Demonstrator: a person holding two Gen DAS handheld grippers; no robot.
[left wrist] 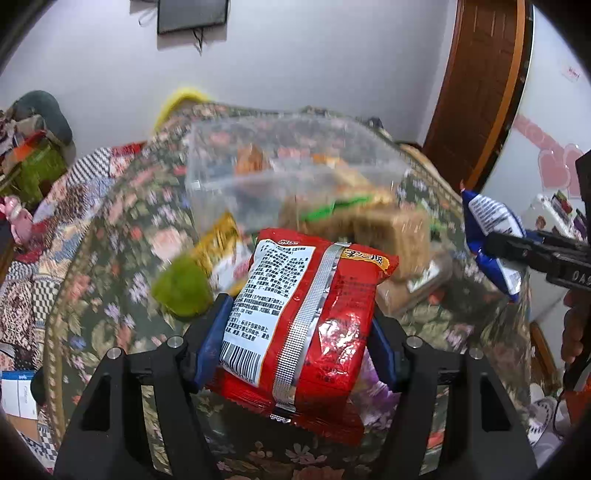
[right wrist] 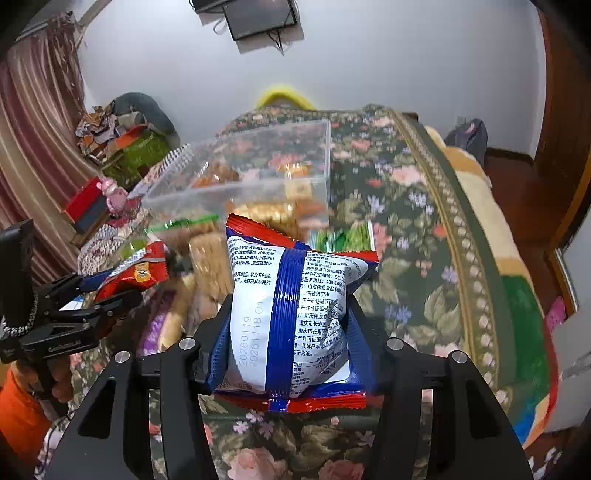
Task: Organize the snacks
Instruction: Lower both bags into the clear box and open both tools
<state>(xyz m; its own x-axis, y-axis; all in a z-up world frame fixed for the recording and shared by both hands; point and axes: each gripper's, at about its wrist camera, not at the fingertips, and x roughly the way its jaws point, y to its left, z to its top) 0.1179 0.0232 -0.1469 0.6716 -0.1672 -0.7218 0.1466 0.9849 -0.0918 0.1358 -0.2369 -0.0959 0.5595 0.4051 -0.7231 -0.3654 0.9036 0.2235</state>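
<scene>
Left tool (left wrist: 295, 332) clamping red packet (left wrist: 306, 325), right tool (right wrist: 291, 339) blue packet (right wrist: 291, 317), above floral cloth (right wrist: 424, 295), white wall (right wrist: 406, 55) behind.

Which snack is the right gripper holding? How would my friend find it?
Find the clear plastic box on the flowery cloth. Nearer the camera, the right gripper pinches a blue and white packet. The left gripper's packet is red.

From where I'm driving this, there's a floral cloth (right wrist: 406, 229) filling the middle of the frame. A dark screen (right wrist: 260, 16) hangs on the white wall at the top. Striped curtains (right wrist: 26, 155) run down the left edge, and a brown wooden door (left wrist: 484, 77) is upper right.
</scene>
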